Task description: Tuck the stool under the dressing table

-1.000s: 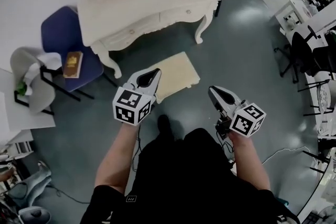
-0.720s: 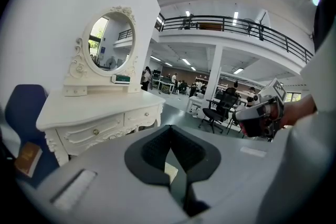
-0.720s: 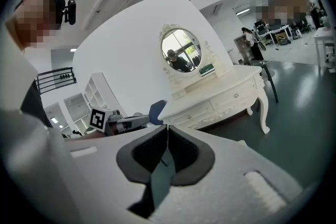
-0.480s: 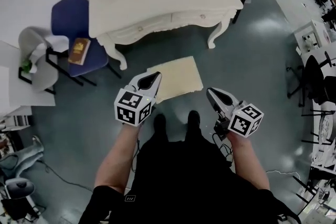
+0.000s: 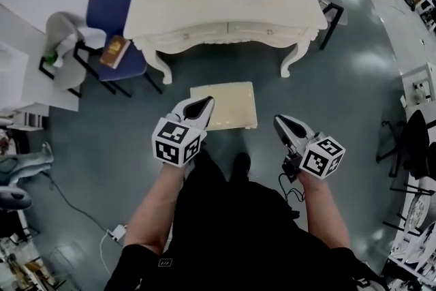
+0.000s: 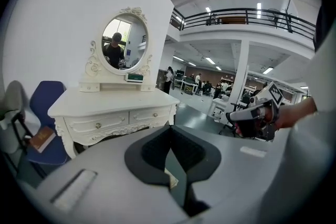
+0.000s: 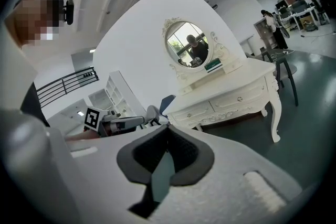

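Two shut, empty tools, the left hand-held gripper (image 5: 203, 103) and right hand-held gripper (image 5: 281, 121), tilt slightly down toward the cream rectangular-topped stool (image 5: 228, 105), which stands in front of the white carved dressing table (image 5: 225, 7), not yet under it. The stool lies ahead between them, its long side parallel to the table front and nearer the left one.

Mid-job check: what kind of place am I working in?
Likely a big open workshop or office hall, not a home: the dressing table stands on a grey floor, with office chairs nearby and a balcony railing overhead.
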`<act>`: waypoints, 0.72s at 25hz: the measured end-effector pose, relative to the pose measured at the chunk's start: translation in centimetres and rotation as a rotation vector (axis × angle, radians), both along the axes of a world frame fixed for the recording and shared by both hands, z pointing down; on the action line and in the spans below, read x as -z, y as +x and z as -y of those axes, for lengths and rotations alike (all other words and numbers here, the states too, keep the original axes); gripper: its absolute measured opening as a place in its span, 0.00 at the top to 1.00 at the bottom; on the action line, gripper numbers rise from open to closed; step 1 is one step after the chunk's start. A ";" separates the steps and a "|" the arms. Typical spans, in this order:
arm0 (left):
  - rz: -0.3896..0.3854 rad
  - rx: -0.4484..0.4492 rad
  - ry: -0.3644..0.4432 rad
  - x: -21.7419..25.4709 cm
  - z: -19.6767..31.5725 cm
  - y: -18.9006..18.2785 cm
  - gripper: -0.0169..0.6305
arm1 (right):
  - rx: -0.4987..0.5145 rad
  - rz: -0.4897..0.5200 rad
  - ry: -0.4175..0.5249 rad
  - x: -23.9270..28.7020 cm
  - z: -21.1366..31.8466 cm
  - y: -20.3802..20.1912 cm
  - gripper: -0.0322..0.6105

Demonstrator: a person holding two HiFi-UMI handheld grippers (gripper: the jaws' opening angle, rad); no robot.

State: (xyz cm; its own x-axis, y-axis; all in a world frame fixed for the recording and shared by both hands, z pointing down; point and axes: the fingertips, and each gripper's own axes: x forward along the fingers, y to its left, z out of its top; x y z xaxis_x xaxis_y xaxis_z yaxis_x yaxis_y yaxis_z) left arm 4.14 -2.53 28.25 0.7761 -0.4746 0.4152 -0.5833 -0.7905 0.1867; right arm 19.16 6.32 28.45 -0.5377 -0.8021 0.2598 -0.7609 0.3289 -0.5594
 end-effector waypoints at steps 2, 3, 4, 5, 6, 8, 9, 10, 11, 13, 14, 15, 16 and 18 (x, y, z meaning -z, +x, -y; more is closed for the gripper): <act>0.020 0.018 -0.013 -0.8 -0.3 0.1 0.94 | 0.015 -0.004 -0.016 -0.9 0.4 0.9 0.94; 0.029 0.027 -0.023 -1.4 -0.3 0.0 0.94 | 0.021 -0.006 -0.024 -1.4 0.7 1.1 0.94; 0.036 0.038 -0.036 -2.0 -0.4 -0.3 0.94 | 0.027 -0.007 -0.033 -1.9 0.9 1.2 0.94; 0.042 0.049 -0.050 -2.7 -0.4 -0.6 0.94 | 0.033 -0.008 -0.042 -2.4 1.2 1.2 0.93; 0.047 0.060 -0.063 -3.5 -0.4 -0.9 0.94 | 0.040 -0.008 -0.053 -3.0 1.4 1.1 0.93; 0.056 0.075 -0.079 -5.0 -0.3 -1.3 0.94 | 0.065 -0.014 -0.075 -4.2 1.9 0.7 0.92; 0.061 0.083 -0.085 -5.8 -0.1 -1.5 0.94 | 0.083 -0.021 -0.088 -4.9 2.2 0.3 0.92; 0.065 0.091 -0.094 -6.8 0.1 -1.8 0.94 | 0.103 -0.028 -0.102 -5.7 2.5 -0.1 0.91; 0.065 0.102 -0.106 -7.7 0.2 -2.0 0.93 | 0.123 -0.036 -0.117 -6.6 2.8 -0.6 0.90; 0.063 0.124 -0.135 -9.6 0.5 -2.5 0.92 | 0.151 -0.051 -0.141 -8.4 3.3 -1.3 0.88; 0.064 0.133 -0.149 -10.6 0.5 -2.7 0.91 | 0.163 -0.059 -0.152 -9.3 3.6 -1.6 0.88; 0.066 0.142 -0.163 -11.6 0.6 -2.9 0.91 | 0.175 -0.069 -0.164 -10.3 3.8 -2.0 0.88; 0.068 0.151 -0.176 -12.5 0.6 -3.1 0.89 | 0.190 -0.081 -0.176 -11.3 4.0 -2.3 0.87; 0.070 0.166 -0.204 -14.7 0.7 -3.6 0.88 | 0.216 -0.098 -0.204 -13.6 4.5 -3.0 0.85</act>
